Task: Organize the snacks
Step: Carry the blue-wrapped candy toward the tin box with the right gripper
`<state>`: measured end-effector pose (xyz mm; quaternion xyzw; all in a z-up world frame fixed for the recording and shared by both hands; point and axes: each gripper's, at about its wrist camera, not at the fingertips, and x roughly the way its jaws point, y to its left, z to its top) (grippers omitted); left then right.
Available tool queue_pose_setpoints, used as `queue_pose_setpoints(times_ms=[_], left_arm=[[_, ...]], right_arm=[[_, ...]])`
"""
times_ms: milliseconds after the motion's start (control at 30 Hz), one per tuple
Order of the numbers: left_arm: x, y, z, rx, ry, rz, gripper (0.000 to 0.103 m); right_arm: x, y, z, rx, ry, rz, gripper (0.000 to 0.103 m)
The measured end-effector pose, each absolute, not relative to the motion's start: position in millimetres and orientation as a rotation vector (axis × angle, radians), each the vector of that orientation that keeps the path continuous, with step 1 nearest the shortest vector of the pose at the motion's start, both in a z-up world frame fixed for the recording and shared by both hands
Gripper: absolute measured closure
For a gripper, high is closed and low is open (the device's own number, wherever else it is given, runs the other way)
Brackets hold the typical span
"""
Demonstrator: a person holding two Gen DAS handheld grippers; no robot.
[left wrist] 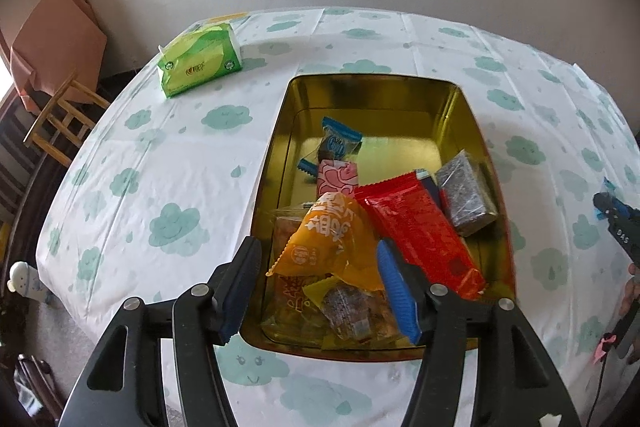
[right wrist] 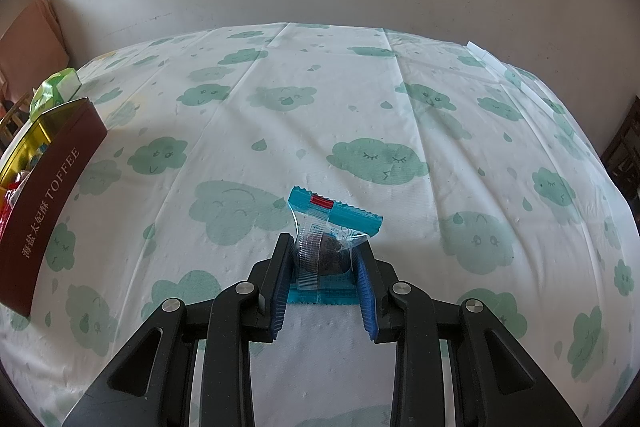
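A gold-lined tin box (left wrist: 280,131) sits on the table and holds several snacks: an orange packet (left wrist: 328,243), a red packet (left wrist: 416,231), a pink packet (left wrist: 336,179), a blue-wrapped candy (left wrist: 340,143) and a dark block (left wrist: 466,195). My left gripper (left wrist: 320,267) is open above the near end of the tin, over the orange packet. My right gripper (right wrist: 325,259) is shut on a blue-and-clear wrapped dark candy (right wrist: 324,247) just above the tablecloth, to the right of the tin (right wrist: 44,187). It also shows in the left wrist view (left wrist: 612,215).
A green tissue pack (left wrist: 200,63) lies at the table's far left. The table wears a white cloth with teal clouds (right wrist: 376,163). A wooden chair (left wrist: 60,115) stands off the left edge. A wall with a window is behind.
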<state>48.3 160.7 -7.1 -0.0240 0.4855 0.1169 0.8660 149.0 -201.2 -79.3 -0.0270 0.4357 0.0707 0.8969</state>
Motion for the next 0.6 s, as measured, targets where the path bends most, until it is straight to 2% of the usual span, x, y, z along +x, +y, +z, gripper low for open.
queue_pose_setpoints(times_ms=[167, 533, 600], left_arm=[[42, 159, 2, -0.048, 0.987, 0.237, 0.039], [30, 166, 4, -0.055, 0.982, 0.240, 0.037], [27, 168, 4, -0.054, 0.983, 0.247, 0.034]], right_arm=[[149, -201, -79, -0.057, 0.903, 0.146, 0.072], [149, -201, -79, -0.058, 0.903, 0.146, 0.072], [149, -201, -79, -0.058, 0.903, 0.147, 0.072]])
